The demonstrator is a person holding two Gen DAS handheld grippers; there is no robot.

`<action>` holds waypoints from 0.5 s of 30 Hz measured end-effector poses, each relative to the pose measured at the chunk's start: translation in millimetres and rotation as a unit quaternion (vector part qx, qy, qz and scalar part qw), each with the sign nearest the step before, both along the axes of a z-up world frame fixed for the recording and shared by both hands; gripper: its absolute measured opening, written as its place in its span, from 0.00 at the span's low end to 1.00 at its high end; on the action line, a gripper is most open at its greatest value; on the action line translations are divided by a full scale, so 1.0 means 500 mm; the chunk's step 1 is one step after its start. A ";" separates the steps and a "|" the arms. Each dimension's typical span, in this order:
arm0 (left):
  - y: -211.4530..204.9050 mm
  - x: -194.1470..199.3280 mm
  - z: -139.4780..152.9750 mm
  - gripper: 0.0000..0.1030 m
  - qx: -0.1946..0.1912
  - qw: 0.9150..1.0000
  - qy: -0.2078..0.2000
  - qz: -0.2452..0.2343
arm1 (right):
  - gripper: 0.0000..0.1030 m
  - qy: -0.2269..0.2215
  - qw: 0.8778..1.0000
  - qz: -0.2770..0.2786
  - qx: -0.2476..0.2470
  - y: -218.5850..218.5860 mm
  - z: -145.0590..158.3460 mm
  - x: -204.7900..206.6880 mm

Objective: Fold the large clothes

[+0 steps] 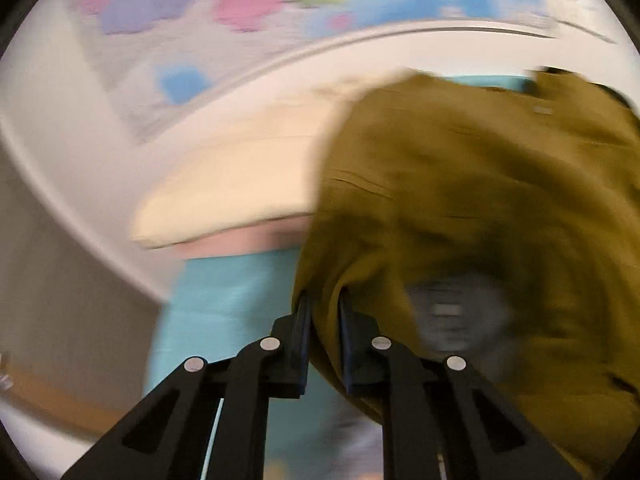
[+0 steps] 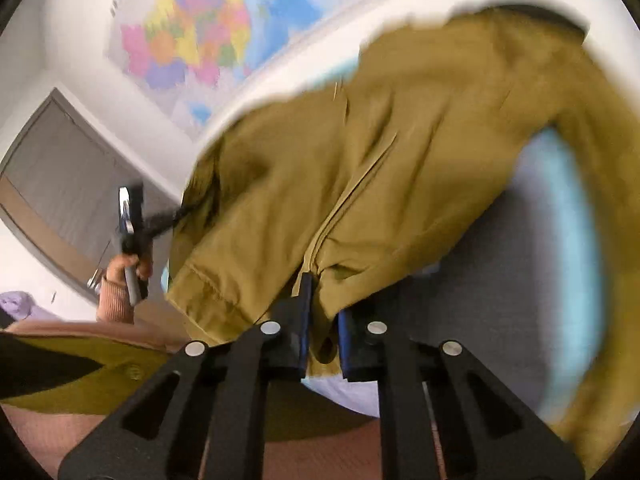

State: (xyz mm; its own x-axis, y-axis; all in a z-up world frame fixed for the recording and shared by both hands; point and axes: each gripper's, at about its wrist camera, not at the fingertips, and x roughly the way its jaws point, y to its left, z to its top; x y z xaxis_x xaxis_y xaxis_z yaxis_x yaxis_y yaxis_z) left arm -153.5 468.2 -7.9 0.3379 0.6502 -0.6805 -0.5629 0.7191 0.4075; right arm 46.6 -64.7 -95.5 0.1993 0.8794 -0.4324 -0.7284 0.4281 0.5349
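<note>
Both grippers, left gripper (image 1: 325, 316) and right gripper (image 2: 323, 308), pinch blurred mustard garment (image 2: 400, 152).

Bed with turquoise sheet (image 1: 224, 300); cream pillow (image 1: 224, 196) lying on it near wall, all blurred.

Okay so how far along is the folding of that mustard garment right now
Early stage. Done: both grippers have a grip, the left gripper and right gripper each shut on the garment, fabric pinched between the jaws. In hand: the garment hangs lifted and bunched, blurred as if swinging, above the blue sheet. Left: no neat fold shows, so spreading it flat and every fold seem to remain.
</note>
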 end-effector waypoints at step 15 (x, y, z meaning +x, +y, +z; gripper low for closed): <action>-0.150 -0.018 0.023 0.81 -0.188 0.955 -0.110 -0.203 | 0.59 0.047 0.996 -0.064 -0.047 -0.054 -0.055 0.056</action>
